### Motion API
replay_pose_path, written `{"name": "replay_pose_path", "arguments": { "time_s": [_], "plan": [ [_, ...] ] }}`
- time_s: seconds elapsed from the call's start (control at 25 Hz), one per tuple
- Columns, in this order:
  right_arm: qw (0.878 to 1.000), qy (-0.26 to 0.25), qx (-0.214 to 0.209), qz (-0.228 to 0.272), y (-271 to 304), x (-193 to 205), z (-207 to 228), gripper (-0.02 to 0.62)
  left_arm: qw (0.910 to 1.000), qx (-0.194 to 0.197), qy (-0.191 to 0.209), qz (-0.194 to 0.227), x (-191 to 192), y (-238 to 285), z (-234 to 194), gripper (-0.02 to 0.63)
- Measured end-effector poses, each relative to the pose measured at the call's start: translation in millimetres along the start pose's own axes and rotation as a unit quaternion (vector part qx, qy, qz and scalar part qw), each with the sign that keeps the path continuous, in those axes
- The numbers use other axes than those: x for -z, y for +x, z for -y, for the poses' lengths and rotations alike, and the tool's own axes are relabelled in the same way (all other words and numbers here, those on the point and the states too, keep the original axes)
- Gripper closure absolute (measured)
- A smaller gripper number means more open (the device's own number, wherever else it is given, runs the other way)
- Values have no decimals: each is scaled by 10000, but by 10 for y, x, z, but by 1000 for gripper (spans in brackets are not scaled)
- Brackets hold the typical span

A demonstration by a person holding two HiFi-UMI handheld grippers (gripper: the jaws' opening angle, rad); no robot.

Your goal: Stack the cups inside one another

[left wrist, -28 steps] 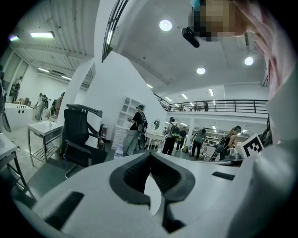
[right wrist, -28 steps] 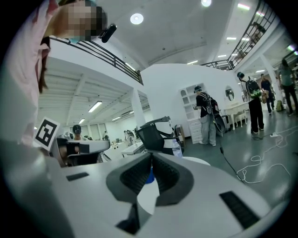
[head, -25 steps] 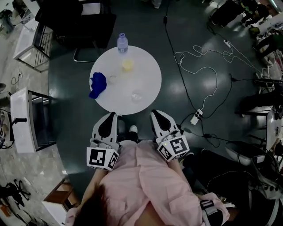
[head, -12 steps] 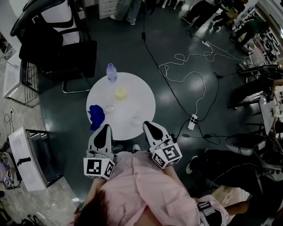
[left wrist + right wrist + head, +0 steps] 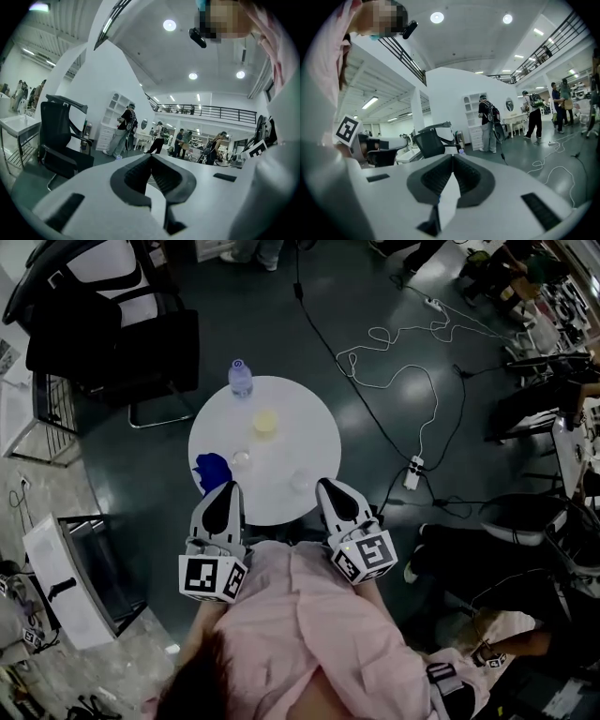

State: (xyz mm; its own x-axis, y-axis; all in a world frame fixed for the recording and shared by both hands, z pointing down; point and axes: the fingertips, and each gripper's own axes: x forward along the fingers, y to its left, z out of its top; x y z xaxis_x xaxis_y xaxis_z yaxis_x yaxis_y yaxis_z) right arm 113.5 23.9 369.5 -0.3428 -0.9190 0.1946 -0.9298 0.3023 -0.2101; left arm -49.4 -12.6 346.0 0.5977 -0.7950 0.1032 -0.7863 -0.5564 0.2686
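Item 1: my L claw (image 5: 151, 158), jaws together, empty.
Item 2: my R claw (image 5: 453, 158), same.
Both tips at near edge of the table (image 5: 314, 418).
On it, all apart and unstacked: yellow cup (image 5: 265, 423), left clear cup (image 5: 242, 460), right clear cup (image 5: 300, 481).
Also a bottle (image 5: 241, 378) and a blue cloth (image 5: 212, 470).

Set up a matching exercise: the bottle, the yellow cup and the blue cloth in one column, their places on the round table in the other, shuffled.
1. bottle
2. yellow cup
3. blue cloth

A. at the left edge of the table, as the head view shows it
B. at its far edge
C. near its middle

Pairs: 1-B, 2-C, 3-A
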Motion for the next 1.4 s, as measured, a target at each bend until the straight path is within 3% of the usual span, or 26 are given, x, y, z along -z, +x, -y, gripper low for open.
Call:
{"name": "replay_pose_path", "arguments": {
  "time_s": [0.24,0.92,1.16,1.4],
  "plan": [
    [9997,168,199,-16,77,0,142,561,9998,-152,-103,-75,4,69,-131,588],
    [9956,163,-837,-378,582,-139,218,561,9924,-1224,-70,-79,-17,56,-208,588],
    [9934,118,-1064,-402,643,-147,143,561,9910,-1334,22,62,-87,4,-189,588],
    [9942,159,-993,-386,630,-99,117,561,9915,-1300,-43,55,-42,-38,-234,588]
  ]
}}
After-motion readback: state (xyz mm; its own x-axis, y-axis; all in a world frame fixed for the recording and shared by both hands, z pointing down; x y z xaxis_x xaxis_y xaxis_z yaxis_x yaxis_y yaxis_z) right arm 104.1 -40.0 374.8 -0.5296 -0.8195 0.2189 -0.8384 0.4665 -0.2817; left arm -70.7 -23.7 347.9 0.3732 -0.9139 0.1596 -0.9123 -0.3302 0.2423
